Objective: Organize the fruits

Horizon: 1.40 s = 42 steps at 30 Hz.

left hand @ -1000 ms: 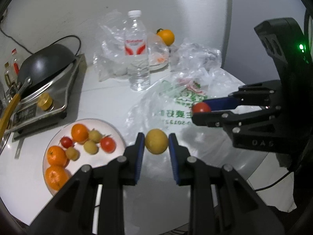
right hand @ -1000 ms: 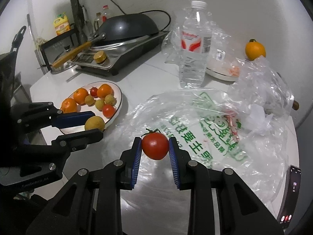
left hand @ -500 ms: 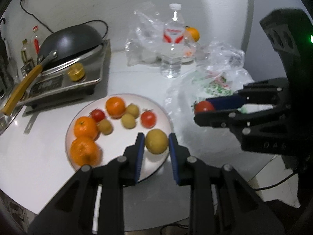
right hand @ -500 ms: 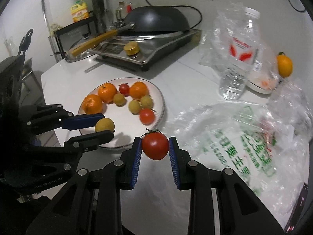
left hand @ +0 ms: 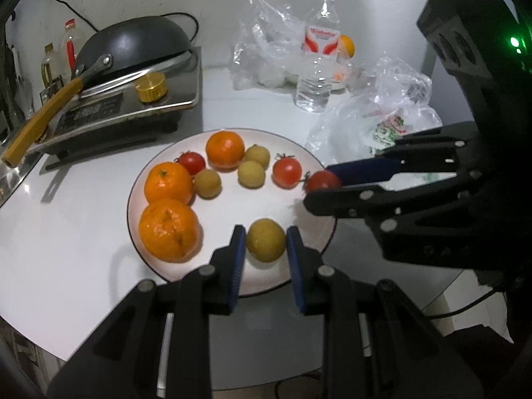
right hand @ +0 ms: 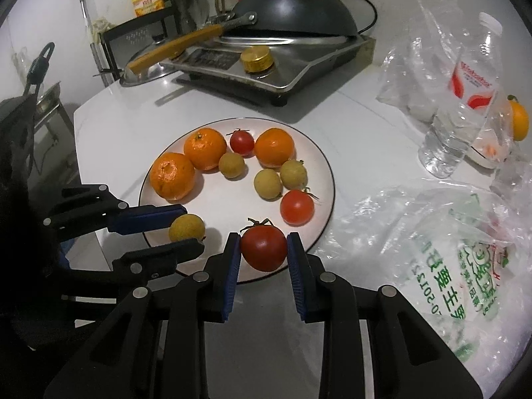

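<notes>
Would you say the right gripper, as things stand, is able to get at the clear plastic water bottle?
Probably not: the right gripper is shut on a red tomato, so its jaws are occupied, and the clear plastic water bottle stands far off beyond the white plate.

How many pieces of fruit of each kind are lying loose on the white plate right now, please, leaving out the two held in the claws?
Round orange mandarins: 3
Small red tomatoes: 2
Small yellow-green round fruits: 3
Total: 8

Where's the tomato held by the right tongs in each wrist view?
Left wrist view: held tomato at right of centre, at the plate's right rim, between the right tongs.
Right wrist view: bottom centre, over the plate's near rim.
Shared landmark: black wok, behind the plate.
</notes>
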{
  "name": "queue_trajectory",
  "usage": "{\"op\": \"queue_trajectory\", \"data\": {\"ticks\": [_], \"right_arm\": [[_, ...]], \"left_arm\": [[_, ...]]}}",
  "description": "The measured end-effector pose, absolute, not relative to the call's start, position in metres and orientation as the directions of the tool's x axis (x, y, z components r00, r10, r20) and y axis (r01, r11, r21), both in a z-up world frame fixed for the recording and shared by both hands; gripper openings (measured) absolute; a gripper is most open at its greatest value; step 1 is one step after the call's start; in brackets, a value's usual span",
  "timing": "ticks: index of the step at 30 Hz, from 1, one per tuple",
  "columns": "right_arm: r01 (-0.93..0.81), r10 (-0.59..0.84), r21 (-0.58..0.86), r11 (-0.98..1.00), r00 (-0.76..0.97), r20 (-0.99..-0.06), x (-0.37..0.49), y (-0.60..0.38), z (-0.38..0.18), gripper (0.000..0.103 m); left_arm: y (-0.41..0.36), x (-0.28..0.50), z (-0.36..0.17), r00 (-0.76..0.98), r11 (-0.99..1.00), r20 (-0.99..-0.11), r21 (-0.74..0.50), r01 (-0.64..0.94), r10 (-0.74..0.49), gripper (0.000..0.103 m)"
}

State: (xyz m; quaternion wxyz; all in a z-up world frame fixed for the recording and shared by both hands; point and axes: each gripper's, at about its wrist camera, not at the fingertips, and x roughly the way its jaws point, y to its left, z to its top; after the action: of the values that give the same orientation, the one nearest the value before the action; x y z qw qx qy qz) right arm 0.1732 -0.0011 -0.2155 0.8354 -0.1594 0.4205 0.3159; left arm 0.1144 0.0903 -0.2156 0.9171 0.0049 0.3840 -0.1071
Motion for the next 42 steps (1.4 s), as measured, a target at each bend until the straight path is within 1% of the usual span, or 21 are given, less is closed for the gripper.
{"op": "queue_trajectory", "data": {"ticks": [13, 25, 30, 32, 33, 41, 42], "right_arm": [[-0.681, 0.377, 0.001, 0.732, 0.403, -0.834, 0.178, 0.015, -0.231, 0.030], [-0.687, 0.387, 0.009, 0.727, 0.399, -0.831, 0.177, 0.015, -0.229, 0.030], [-0.678, 0.398, 0.001, 0.735, 0.431, -0.810, 0.171, 0.006, -0.215, 0.032], [-0.672, 0.402, -0.005, 0.740, 0.449, -0.798, 0.167, 0.001, -0.207, 0.034], [-0.669, 0.403, -0.009, 0.744, 0.459, -0.792, 0.166, -0.002, -0.204, 0.037], [-0.637, 0.418, -0.026, 0.770, 0.536, -0.733, 0.145, -0.034, -0.170, 0.037], [-0.634, 0.418, -0.030, 0.773, 0.544, -0.727, 0.143, -0.037, -0.166, 0.037]], "left_arm": [[0.100, 0.116, -0.224, 0.657, 0.977, -0.729, -0.078, 0.198, -0.191, 0.026], [0.099, 0.115, -0.221, 0.656, 0.980, -0.733, -0.077, 0.181, -0.179, 0.027], [0.096, 0.112, -0.212, 0.673, 0.984, -0.723, -0.060, 0.167, -0.158, 0.027], [0.094, 0.110, -0.207, 0.683, 0.986, -0.715, -0.055, 0.159, -0.150, 0.028], [0.093, 0.108, -0.203, 0.691, 0.987, -0.708, -0.050, 0.155, -0.145, 0.030], [0.074, 0.092, -0.173, 0.746, 0.990, -0.656, -0.021, 0.138, -0.117, 0.033], [0.071, 0.090, -0.169, 0.752, 0.991, -0.649, -0.019, 0.135, -0.115, 0.036]]}}
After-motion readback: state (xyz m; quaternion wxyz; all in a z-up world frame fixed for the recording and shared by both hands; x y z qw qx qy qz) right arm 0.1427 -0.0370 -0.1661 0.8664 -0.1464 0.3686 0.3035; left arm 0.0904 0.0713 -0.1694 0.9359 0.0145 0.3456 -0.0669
